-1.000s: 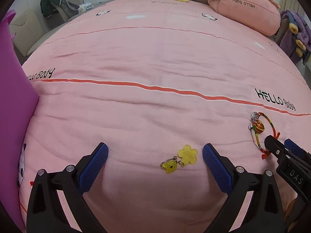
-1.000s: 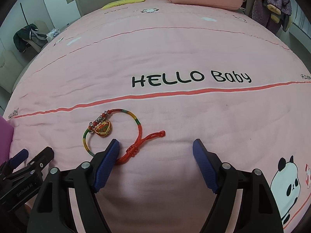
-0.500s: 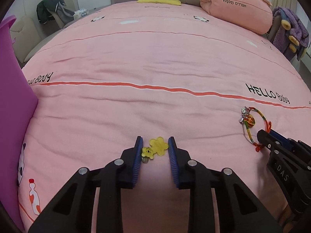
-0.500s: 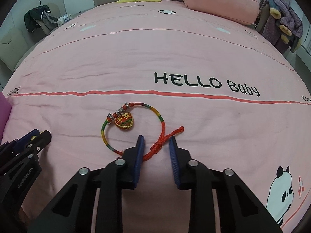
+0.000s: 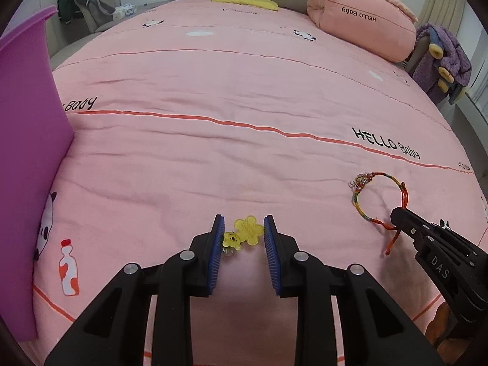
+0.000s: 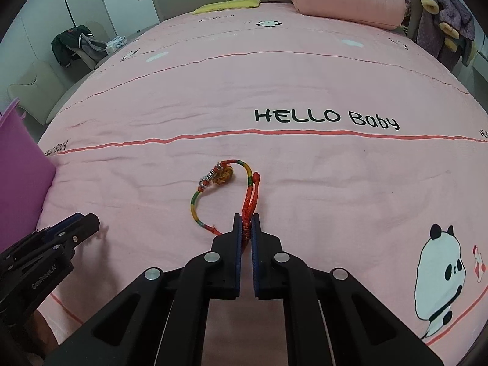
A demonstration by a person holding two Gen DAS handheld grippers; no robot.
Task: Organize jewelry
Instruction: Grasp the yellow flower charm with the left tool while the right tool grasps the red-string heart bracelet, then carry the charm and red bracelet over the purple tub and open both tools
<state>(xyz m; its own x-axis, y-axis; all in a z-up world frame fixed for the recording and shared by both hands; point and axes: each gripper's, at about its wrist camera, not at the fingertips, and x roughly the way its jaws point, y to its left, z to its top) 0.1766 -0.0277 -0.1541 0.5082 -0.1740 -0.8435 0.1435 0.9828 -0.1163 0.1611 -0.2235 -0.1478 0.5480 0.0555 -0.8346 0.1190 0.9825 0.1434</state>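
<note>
Jewelry, two pieces on a pink quilted bedspread (image 5: 244, 122): one woven cord bracelet (image 6: 225, 189) and one yellow plastic charm pair (image 5: 244, 233). Bracelet is a thin braided loop in red, yellow and green thread, with a small round woven pendant, a few silver metal beads and red knotted tail cords. Charm pair is flat, glossy, translucent yellow: one flower shape joined to one small bear face, with a small metal clip below it.

Right gripper (image 6: 246, 235) is nearly closed, blue ribbed pads pinching the red knotted section of the bracelet; the loop and pendant lie ahead of the fingertips and look to rest on the fabric. In the left wrist view the same bracelet sits to the right, red cords running under the black fingertip of that gripper.

Left gripper (image 5: 244, 231) is partly open, pads flanking the yellow charms; left pad is touching or just beside the bear face, right pad just beside the flower with a slight gap. Whether it has a grip cannot be told.

One purple plastic bin (image 5: 27, 152) with smooth walls stands at the far left. One pink pillow (image 5: 360, 27) lies at the far end of the bed. Bedspread carries black "HELLO Baby" lettering, thin red stripes and panda prints
</note>
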